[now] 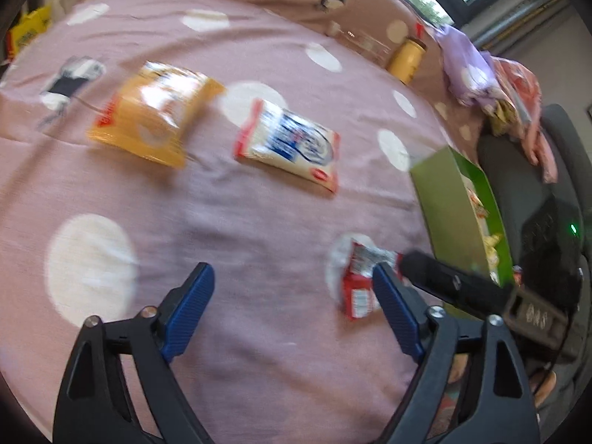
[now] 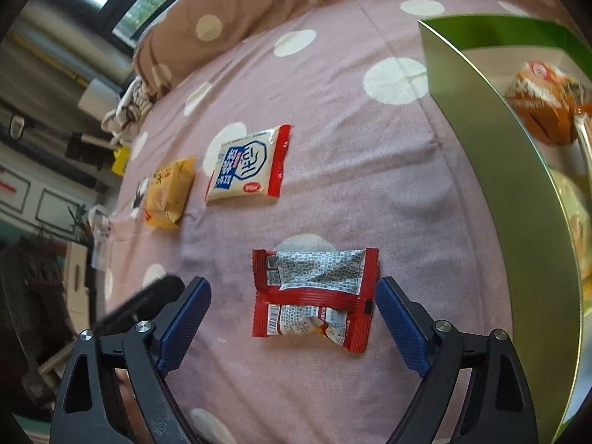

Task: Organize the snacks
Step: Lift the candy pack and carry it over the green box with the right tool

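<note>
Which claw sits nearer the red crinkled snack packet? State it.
Right. The right claw straddles the red crinkled snack packet, open; the left claw is beside it, packet outside its right finger.

Three snack packets lie on the bedspread, apart from one another. Nearest, in the right wrist view: the foil packet, back side up. Farther and left: the flat packet. Left of that, just beside it: the puffed packet. The open box stands on the right, with wrapped snacks inside. Pillows lie along the far edge.
</note>
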A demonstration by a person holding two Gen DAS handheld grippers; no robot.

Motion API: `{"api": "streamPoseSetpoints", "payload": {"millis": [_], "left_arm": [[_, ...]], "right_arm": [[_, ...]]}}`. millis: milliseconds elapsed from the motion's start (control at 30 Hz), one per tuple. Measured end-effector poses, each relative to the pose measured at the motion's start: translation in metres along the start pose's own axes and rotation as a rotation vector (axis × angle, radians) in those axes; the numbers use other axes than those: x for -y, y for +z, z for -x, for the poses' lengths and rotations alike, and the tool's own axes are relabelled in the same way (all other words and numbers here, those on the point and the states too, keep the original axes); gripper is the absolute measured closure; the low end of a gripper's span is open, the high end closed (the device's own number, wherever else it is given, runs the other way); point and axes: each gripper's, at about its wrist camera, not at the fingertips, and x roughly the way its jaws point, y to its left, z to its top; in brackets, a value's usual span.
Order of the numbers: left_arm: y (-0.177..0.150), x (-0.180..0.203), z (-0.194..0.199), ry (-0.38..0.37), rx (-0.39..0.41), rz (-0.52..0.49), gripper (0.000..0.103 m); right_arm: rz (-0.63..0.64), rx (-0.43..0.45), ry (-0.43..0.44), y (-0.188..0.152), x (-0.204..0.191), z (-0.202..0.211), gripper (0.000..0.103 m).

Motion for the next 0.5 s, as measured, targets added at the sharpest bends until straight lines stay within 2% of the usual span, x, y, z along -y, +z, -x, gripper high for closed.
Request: {"api": "streamPoseSetpoints", "payload": {"millis": [33, 133, 200, 267, 300, 333, 400, 500], "left_arm": [[-0.001, 0.004, -0.005, -0.017, -0.018, -0.01, 0.019], [-0.008, 0.019, -0.018, -0.065, -0.062, -0.041, 0.029], [-0.013, 0.032, -0.028, -0.068, -0.083, -0.089, 0.035], [-0.018, 0.044, -0.034, -0.025, -0.062, -0.15, 0.051], [-0.019, 0.048, -0.036, -0.013, -0.053, -0.167, 0.056], [-0.02, 0.051, -0.038, -0.022, -0.049, -0.174, 0.065], [-0.021, 0.055, -0.038, -0.004, -0.026, -0.188, 0.063], [-0.021, 0.061, -0.031, 0.019, 0.012, -0.216, 0.066]], "right_arm": [[-0.03, -0.001, 0.001, 0.001, 0.005, -0.001, 0.012], [-0.064, -0.006, -0.016, 0.002, 0.012, -0.004, 0.012], [-0.071, -0.006, -0.022, 0.004, 0.014, -0.008, 0.012], [-0.077, -0.006, -0.012, 0.005, 0.013, -0.011, 0.012], [-0.076, 0.002, -0.009, 0.005, 0.012, -0.011, 0.012], [-0.072, 0.005, 0.003, 0.006, 0.011, -0.012, 0.013], [-0.071, -0.014, 0.025, 0.004, 0.009, -0.014, 0.02], [-0.058, -0.005, 0.025, 0.004, 0.008, -0.012, 0.022]]}}
